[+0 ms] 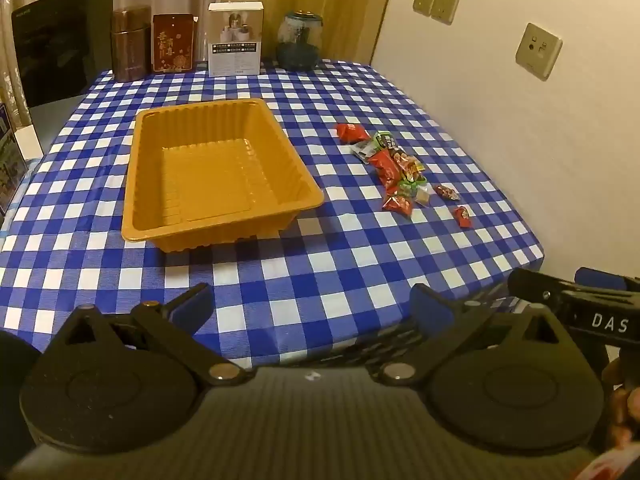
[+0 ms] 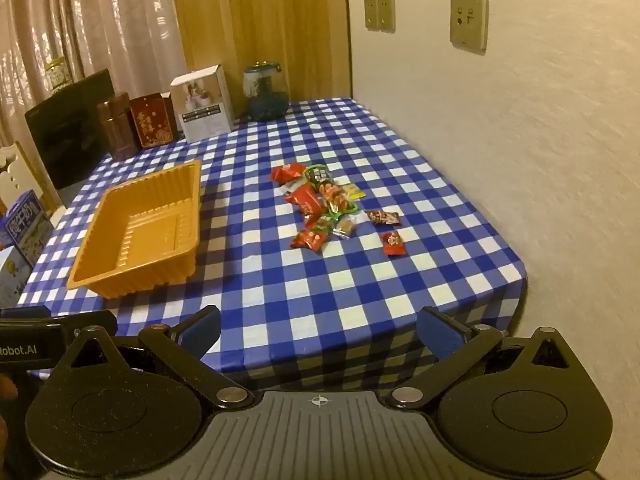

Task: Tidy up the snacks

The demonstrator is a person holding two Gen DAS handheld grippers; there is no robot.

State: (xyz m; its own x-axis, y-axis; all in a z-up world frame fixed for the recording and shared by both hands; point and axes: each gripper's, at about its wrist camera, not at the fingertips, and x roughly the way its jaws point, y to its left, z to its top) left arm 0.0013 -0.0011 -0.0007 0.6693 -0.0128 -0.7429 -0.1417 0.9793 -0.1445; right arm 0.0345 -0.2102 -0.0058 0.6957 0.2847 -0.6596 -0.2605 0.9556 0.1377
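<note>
An empty orange plastic tray sits on the blue-and-white checked tablecloth. To its right lies a small heap of wrapped snacks, mostly red packets with some green ones. Two packets lie a little apart on the right: a dark one and a red one. My left gripper hovers open over the table's near edge, nothing between its blue pads. My right gripper is open too, at the near edge, well short of the snacks. The right gripper's side shows in the left wrist view.
Along the table's back edge stand a brown tin, a red box, a white box and a dark glass jar. A wall with sockets runs along the right side. Blue boxes and a dark chair back stand at the left.
</note>
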